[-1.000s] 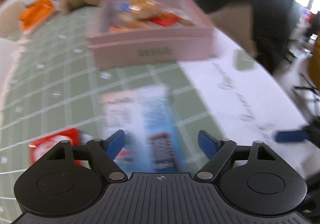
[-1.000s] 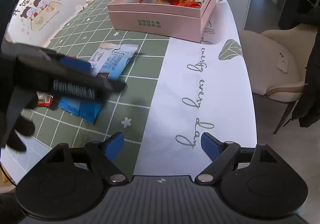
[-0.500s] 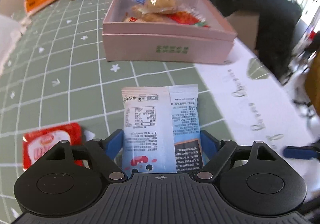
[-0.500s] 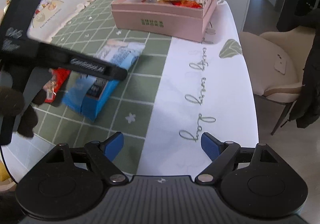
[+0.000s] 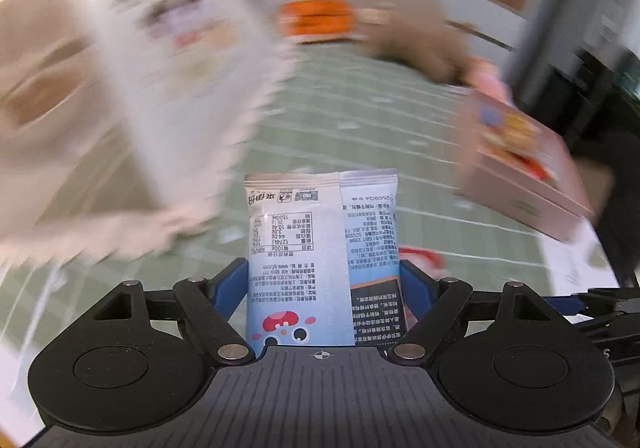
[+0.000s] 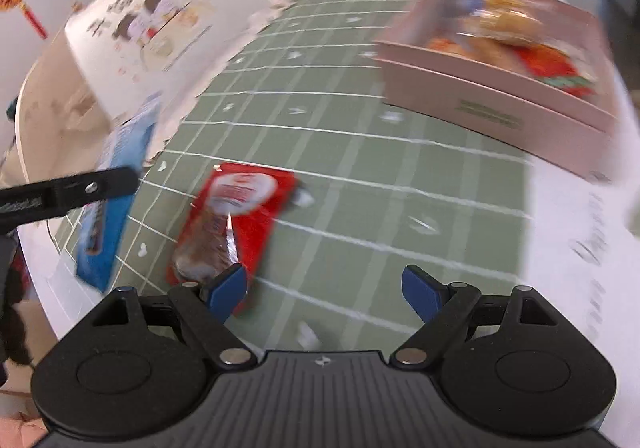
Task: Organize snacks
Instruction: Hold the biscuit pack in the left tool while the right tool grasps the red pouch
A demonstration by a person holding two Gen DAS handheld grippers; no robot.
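As left claw point(image 5: 324, 284) grips blue packet point(image 5: 320, 248), Chinese print

The right hand-held gripper point(image 6: 324, 288) hangs open above a red snack packet point(image 6: 236, 216) on the checked tablecloth point(image 6: 360, 152).

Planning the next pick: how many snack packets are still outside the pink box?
2: the blue packet clamped in the left gripper, and the red packet on the tablecloth by the right gripper.

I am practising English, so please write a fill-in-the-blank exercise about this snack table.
1. The left hand-held gripper holds a light ____ snack packet.
2. The red packet lies on the ____ checked cloth.
3. The snack box is ____.
4. The right hand-held gripper holds ____.

Missing words: blue, green, pink, nothing
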